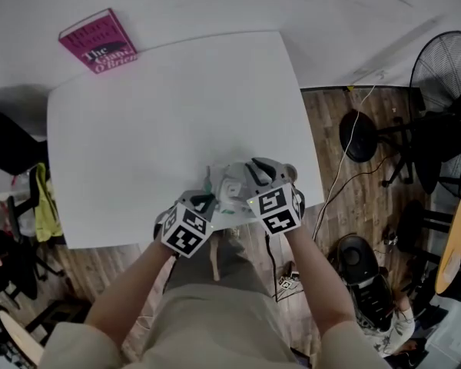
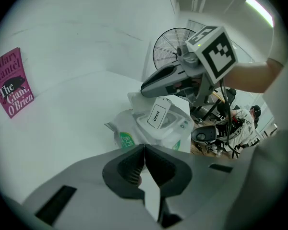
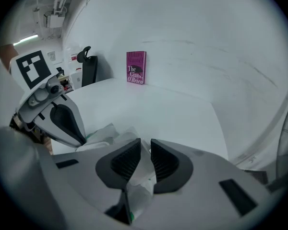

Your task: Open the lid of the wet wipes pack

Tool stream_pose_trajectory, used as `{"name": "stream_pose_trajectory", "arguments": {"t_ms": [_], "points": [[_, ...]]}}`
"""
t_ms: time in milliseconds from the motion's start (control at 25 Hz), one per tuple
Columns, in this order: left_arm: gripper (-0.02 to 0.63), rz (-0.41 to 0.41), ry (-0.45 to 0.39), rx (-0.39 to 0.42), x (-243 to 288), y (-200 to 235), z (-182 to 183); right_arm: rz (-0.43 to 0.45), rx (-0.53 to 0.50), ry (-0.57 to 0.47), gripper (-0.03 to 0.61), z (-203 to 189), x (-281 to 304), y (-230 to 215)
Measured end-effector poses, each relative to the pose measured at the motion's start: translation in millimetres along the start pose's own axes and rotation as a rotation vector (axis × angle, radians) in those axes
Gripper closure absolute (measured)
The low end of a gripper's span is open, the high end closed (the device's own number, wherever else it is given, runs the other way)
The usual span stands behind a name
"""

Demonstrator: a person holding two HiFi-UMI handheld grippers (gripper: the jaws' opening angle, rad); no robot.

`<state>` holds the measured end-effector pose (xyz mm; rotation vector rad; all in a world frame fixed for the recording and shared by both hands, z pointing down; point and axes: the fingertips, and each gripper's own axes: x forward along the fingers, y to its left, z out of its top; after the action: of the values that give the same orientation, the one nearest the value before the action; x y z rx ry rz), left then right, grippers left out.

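Observation:
The wet wipes pack (image 1: 232, 194), white with green print, lies at the table's near edge between both grippers. In the left gripper view its white lid (image 2: 158, 116), labelled OPEN, looks tilted up from its frame. My left gripper (image 2: 143, 152) is shut on the pack's near film edge and shows at the pack's left in the head view (image 1: 203, 204). My right gripper (image 3: 145, 150) has its jaws nearly together, with crinkled white wrapper pinched between the pads. From the left gripper view, the right gripper (image 2: 146, 87) reaches over the lid's far side.
A pink book (image 1: 97, 41) lies at the table's far left corner. The white table (image 1: 161, 121) ends just under my hands. To the right, on the wooden floor, stand a fan (image 1: 446, 75), a round stand base (image 1: 359, 135) and trailing cables (image 1: 334, 183).

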<state>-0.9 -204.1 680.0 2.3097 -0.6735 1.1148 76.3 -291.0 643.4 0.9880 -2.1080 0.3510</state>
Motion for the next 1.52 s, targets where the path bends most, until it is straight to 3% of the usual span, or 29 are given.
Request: {"name": "stream_pose_trajectory", "arguments": {"t_ms": [160, 320, 760, 1040, 1520], "points": [[0.588, -0.005, -0.003, -0.007, -0.5, 0.1, 0.2, 0.024, 0.081, 0.034, 0.495, -9.9, 15.8, -4.4], [0.588, 0.001, -0.009, -0.009, -0.6, 0.6, 0.9, 0.030, 0.090, 0.072, 0.491, -21.6, 25.3, -2.9], [0.588, 0.045, 0.016, 0.022, -11.8, 2.5, -2.5, 0.027, 0.194, 0.001, 0.531, -1.9, -19.0, -5.2], [0.589, 0.138, -0.088, 0.042, -57.9, 19.4, 19.8, -0.017, 0.213, -0.122, 0.545, 37.7, -73.9, -4.8], [0.588, 0.257, -0.353, 0.126, -173.3, 17.8, 106.4, -0.088, 0.150, -0.388, 0.548, 130.9, -185.5, 9.5]]}}
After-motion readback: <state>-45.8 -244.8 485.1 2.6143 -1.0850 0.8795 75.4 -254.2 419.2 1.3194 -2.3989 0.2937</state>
